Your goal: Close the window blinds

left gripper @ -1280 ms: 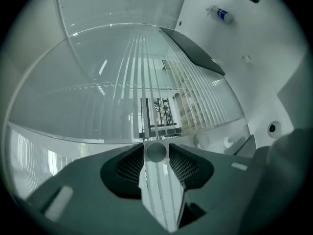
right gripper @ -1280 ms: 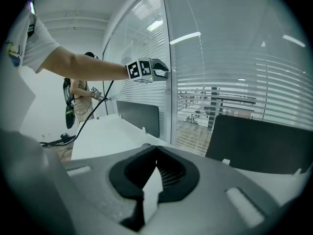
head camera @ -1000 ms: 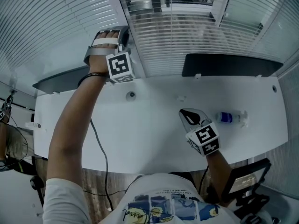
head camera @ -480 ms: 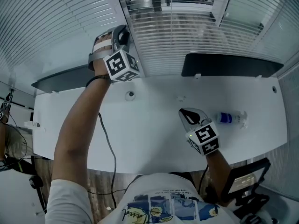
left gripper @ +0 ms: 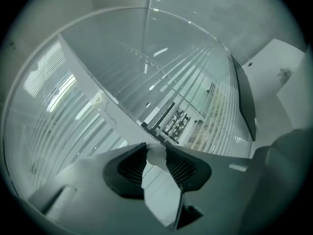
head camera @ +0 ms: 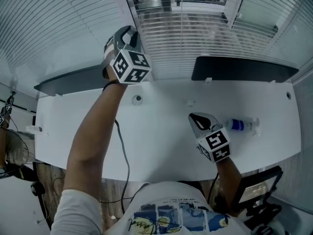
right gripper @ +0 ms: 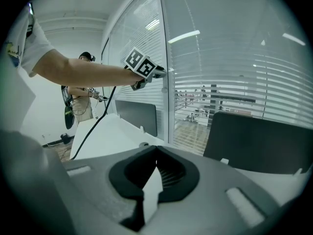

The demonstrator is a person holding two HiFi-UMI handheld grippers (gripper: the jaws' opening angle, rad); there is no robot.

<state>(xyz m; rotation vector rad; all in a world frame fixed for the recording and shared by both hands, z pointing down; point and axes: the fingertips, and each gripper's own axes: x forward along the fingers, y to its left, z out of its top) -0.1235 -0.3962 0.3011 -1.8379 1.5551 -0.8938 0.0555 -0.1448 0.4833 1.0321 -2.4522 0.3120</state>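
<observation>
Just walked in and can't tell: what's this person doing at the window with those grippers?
The person is working on the window blinds. The left gripper is raised to the frame beside the slats, its jaws closed on what looks like a small white knob. The right gripper hangs idle over the white desk, jaws shut and empty, near a clear bottle lying on its side. The slats look partly open.

A white desk (head camera: 161, 146) is spanning the middle of the head view. A clear bottle (head camera: 243, 124) with a blue label is lying on its side at the desk's right. A dark panel (head camera: 242, 68) is standing along the far edge at upper right, and a second dark panel (head camera: 68, 83) is standing at the left. In the right gripper view, a person (right gripper: 80, 106) is standing at the far left.
</observation>
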